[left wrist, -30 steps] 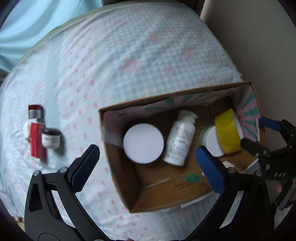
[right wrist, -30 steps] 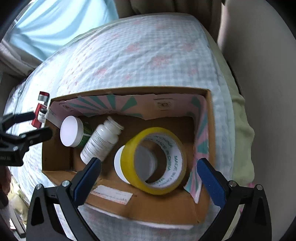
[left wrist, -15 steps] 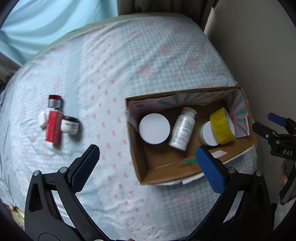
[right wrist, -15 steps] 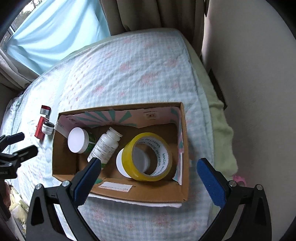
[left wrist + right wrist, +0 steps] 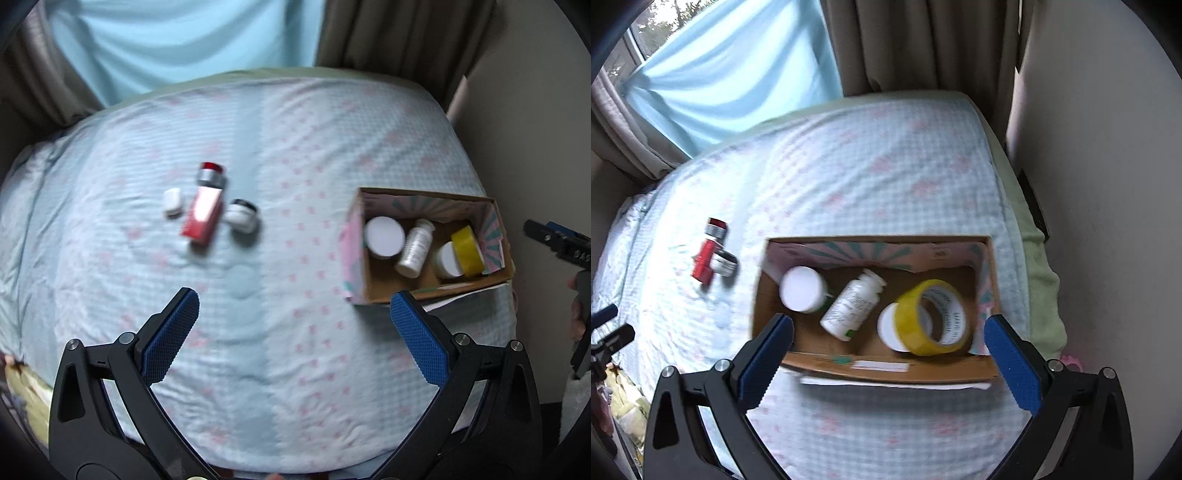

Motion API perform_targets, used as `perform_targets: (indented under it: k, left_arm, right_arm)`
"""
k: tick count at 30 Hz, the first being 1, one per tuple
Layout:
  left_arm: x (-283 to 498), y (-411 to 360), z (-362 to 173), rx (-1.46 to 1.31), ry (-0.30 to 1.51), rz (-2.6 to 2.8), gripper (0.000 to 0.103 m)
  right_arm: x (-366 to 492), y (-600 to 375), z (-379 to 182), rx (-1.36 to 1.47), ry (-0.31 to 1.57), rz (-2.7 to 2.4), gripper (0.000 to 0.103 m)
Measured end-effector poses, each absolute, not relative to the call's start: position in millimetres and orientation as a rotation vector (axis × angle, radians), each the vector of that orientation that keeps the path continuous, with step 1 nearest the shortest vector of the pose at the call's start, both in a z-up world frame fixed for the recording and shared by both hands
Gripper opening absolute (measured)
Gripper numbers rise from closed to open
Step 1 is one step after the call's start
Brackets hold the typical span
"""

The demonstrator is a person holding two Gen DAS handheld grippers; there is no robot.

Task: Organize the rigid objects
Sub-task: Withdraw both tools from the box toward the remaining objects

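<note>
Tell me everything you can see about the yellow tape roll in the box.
The yellow tape roll is a wide ring of glossy yellow tape; its inner core is pale with printed text too blurred to read. It stands tilted on its edge at the right end of the cardboard box, leaning on a white-lidded jar on its left. No hand-held gripper touches it.

- The left gripper [image 5: 294,319], at the bottom of its own wrist view, has two black plastic arms with triangular cut-outs.
- Its fingers [image 5: 170,334] carry blue pads with a fine diamond-knurled texture.
- Round silver screws sit on each arm, just behind the pads.
- The right gripper [image 5: 888,347] has the same build: black frame, blue textured pads, silver screws.
- At the right edge of the left wrist view, the right gripper shows as a black body with a blue tip and small white lettering, too small to read.
</note>
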State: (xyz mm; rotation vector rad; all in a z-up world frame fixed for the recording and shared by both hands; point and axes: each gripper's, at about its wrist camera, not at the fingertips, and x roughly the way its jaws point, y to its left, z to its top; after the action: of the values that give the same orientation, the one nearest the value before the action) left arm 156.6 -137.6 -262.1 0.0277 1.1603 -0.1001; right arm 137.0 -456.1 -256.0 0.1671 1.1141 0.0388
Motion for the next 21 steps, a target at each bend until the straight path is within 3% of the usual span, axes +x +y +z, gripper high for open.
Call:
perform_targets:
  k: [9, 21]
  left_arm:
    - [141.8, -34.4, -242.3, -0.071, 1.113, -0.104, 0.103]
    - [170.6, 78.2, -235.0, -0.096, 1.093, -0.203, 0.103]
  right_arm:
    - [106.1, -384.2, -207.0, 0.225, 1.045, 0.039, 0.103]
    - [121.6, -253.6, -208.9, 0.355, 1.109, 0.054, 0.103]
